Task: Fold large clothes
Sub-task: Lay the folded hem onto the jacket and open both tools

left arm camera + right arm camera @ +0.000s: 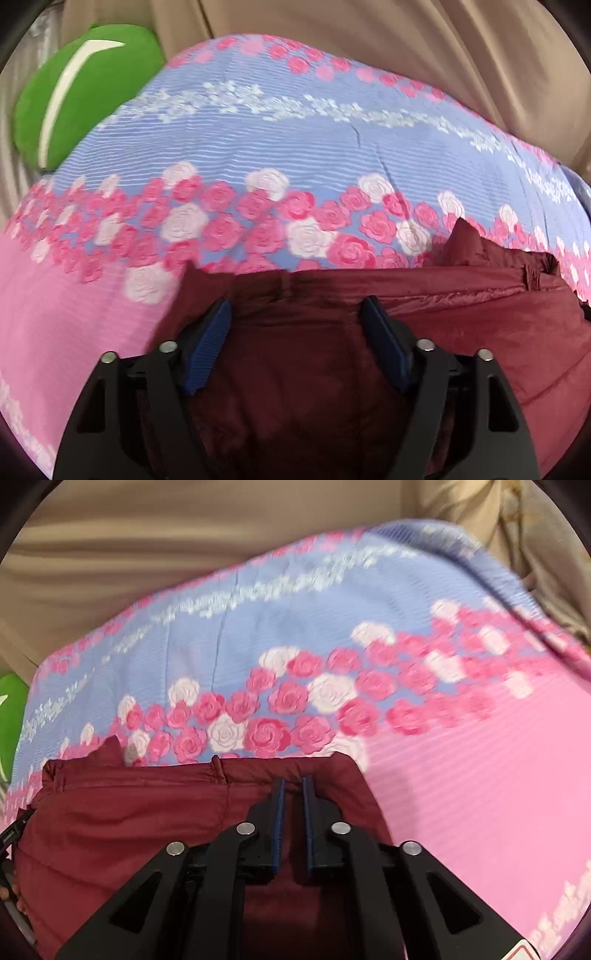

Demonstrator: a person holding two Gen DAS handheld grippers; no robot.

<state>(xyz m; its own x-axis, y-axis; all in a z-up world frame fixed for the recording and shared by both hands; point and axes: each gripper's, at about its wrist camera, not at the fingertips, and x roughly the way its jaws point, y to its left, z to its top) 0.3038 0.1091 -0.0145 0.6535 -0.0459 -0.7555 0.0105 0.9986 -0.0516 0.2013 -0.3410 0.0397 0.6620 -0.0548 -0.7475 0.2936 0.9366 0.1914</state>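
Maroon padded garment [424, 332] lies under both grippers on a rose-printed pink and blue bedspread [258, 155], its long axis running crosswise to the jaws. The left gripper [297, 314] stands wide apart above the cloth; the right gripper [291, 788] is narrowed, pinching a fold near the far hem.

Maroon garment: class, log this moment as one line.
left claw open above maroon garment | right claw shut on maroon garment edge | floral bedspread underneath | green pillow far left
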